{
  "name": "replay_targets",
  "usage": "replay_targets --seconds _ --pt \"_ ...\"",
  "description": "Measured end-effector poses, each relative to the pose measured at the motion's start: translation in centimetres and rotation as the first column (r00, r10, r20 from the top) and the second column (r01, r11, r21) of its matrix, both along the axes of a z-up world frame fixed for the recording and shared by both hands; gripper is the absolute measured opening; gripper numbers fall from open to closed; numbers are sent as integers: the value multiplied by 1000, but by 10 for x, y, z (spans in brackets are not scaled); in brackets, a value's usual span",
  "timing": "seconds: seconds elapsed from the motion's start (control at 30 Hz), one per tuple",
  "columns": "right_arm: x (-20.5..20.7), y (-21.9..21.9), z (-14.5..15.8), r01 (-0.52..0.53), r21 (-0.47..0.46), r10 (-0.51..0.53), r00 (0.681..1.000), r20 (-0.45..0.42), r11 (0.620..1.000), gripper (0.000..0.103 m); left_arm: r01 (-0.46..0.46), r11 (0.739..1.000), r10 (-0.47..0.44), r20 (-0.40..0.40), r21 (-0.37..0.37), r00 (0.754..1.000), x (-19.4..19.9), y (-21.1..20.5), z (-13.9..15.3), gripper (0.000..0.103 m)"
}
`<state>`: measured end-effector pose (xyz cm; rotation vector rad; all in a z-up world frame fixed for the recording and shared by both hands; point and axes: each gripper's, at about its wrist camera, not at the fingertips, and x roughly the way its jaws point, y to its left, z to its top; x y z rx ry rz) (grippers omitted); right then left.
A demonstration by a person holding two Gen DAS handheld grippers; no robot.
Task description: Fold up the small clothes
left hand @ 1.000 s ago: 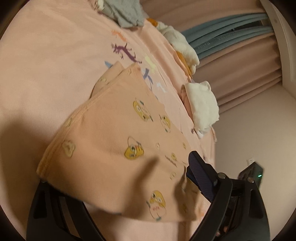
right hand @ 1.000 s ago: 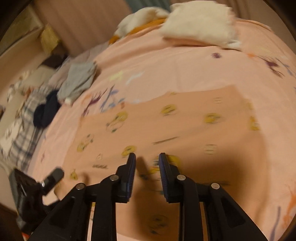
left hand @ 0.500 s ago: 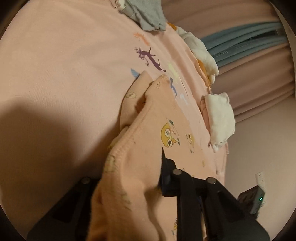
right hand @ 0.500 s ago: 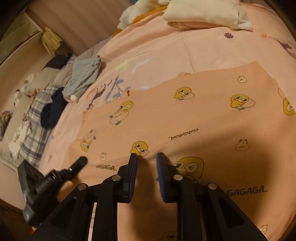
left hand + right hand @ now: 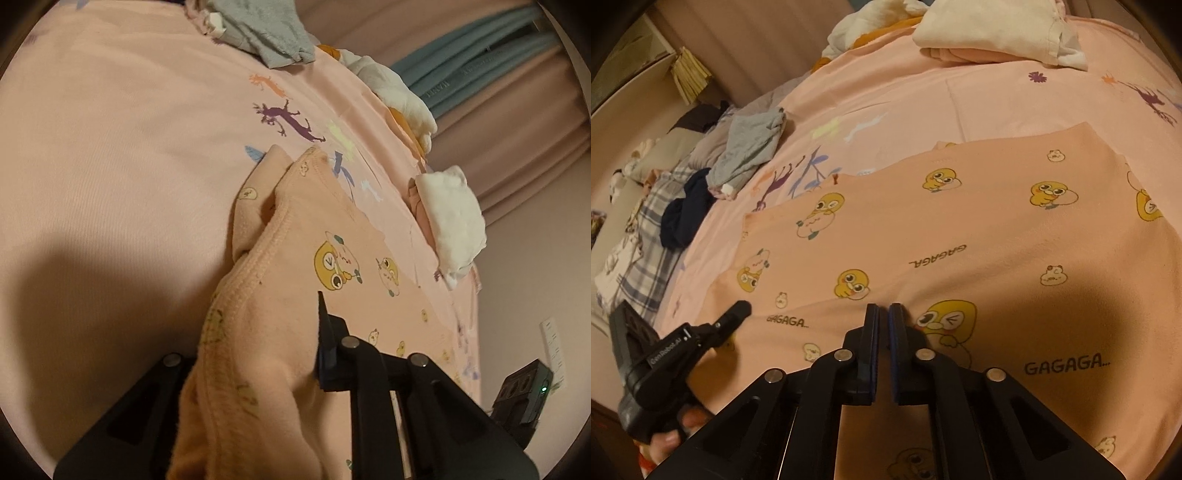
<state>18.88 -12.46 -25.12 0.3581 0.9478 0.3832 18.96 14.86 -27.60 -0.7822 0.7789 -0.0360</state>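
Both claws are clamping the garment's near hem at bottom of frame: left claw (image 5: 258, 354) bunching the garment (image 5: 960, 229), right claw (image 5: 883, 325) pinching it, likely readying a fold across the bed (image 5: 110, 147).

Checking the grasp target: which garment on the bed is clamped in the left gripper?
The peach duck-print garment, bunched in the left gripper; the grey and white ones lie untouched.

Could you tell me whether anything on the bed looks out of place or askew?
Only the peach duck-print garment itself: it lies flat except at the left gripper, where its ribbed edge is bunched and lifted. The right gripper has just closed on its near edge.
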Motion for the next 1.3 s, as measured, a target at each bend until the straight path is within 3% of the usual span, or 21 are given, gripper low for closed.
replay_targets --seconds 0.13,0.27,0.4,0.57,0.67,0.77,0.87,0.93,1.03,1.07,1.2,1.3 --pt "2 -9 -4 -8 73 9 1000 -8 997 0 -2 998 3 -9 66 1000 0 -8 7 16" --pt "9 -29 -18 -4 253 22 997 -68 967 0 15 981 -15 -2 195 1000 3 -24 22 14" --pt "12 -32 -22 -15 307 46 994 -95 952 0 44 965 -63 66 260 996 2 -47 48 14" --pt "9 -29 -20 -19 304 50 994 -94 953 0 126 961 -153 93 245 984 9 -84 68 14" --pt "11 -40 -28 -22 405 73 991 -111 914 0 179 953 -203 78 244 976 9 -111 65 14" --pt "11 -65 -28 14 495 89 979 -183 869 0 254 935 -277 60 247 959 8 -134 59 14" --pt "0 -115 -7 90 454 -38 992 -121 886 0 328 921 -341 25 209 940 11 -156 48 14" --pt "-11 -145 1 141 462 -109 989 -96 875 3 366 910 -374 7 193 927 12 -170 41 15" --pt "-24 -174 -1 175 576 -152 984 -88 799 34 380 896 -389 -6 228 921 6 -185 38 26" --pt "-25 -176 -1 172 596 -147 985 -90 785 41 394 894 -406 13 212 914 1 -185 42 38" --pt "-22 -155 4 110 586 -68 993 -92 803 47 510 854 -516 40 108 856 -13 -182 65 68" --pt "-13 -142 -1 45 646 28 994 -103 762 62 494 859 -505 75 134 860 -29 -165 80 75"
